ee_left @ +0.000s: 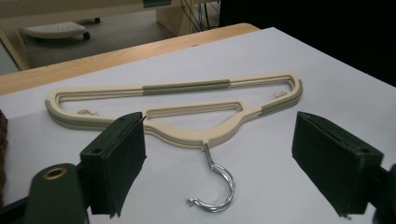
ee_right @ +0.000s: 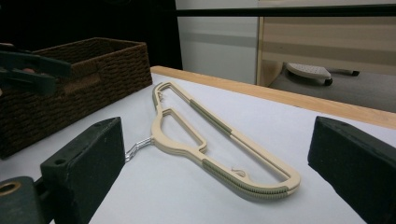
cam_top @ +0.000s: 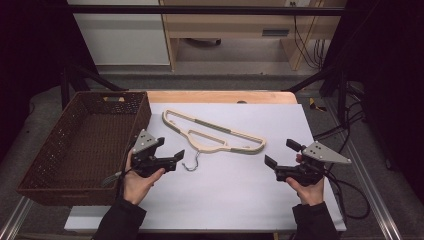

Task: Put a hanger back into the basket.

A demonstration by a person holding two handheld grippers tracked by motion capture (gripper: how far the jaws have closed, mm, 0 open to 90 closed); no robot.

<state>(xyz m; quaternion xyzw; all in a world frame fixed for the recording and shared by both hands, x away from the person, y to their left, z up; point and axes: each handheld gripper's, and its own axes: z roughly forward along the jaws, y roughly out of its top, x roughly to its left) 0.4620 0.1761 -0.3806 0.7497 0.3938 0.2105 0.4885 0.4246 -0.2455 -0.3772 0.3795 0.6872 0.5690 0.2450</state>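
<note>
Where it lies flat, the cream hanger shows grey-green grip strips.

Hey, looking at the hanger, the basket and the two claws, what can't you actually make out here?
- Hanger: in the right gripper view its metal hook is mostly hidden behind that claw's left jaw.
- Hanger, left gripper view: part of its lower edge sits behind the left jaw.
- Basket: near wall's outer face turned away in the high view; the right gripper view's left edge cuts it off.
- Small marks on the hanger's ends: too small to read.
</note>
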